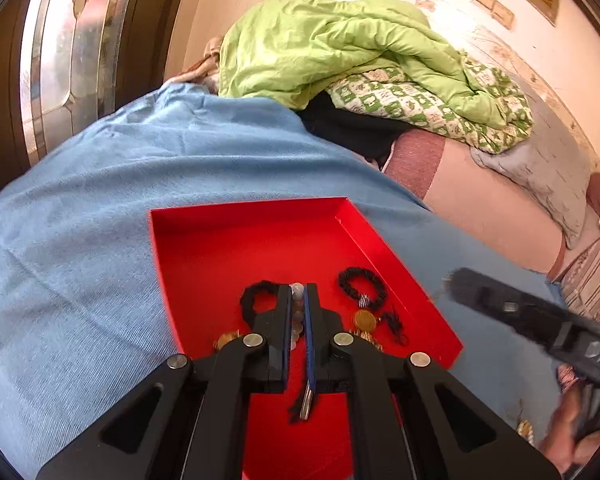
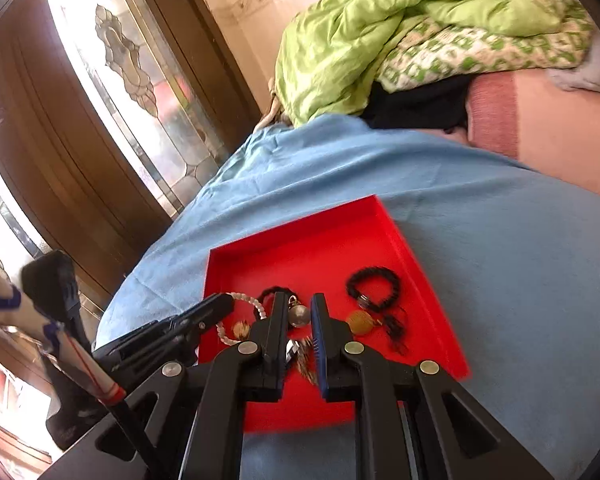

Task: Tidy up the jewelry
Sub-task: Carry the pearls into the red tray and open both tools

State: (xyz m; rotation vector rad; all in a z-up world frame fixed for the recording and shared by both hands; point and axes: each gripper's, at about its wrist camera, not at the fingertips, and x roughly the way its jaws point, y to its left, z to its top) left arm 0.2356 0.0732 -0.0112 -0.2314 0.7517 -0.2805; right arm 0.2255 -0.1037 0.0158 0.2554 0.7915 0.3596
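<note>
A red tray lies on a blue cloth and also shows in the right wrist view. It holds a black braided bracelet, also in the right wrist view, a gold round pendant, a second black cord loop and a white bead bracelet. My left gripper is shut on the bead bracelet over the tray. My right gripper hangs slightly open over a silver ball pendant, with a gold chain piece between its fingers.
A green quilt is piled on the bed behind the cloth. A pink mattress lies to the right. A wooden door with patterned glass stands at the left. More gold jewelry lies on the cloth at the right.
</note>
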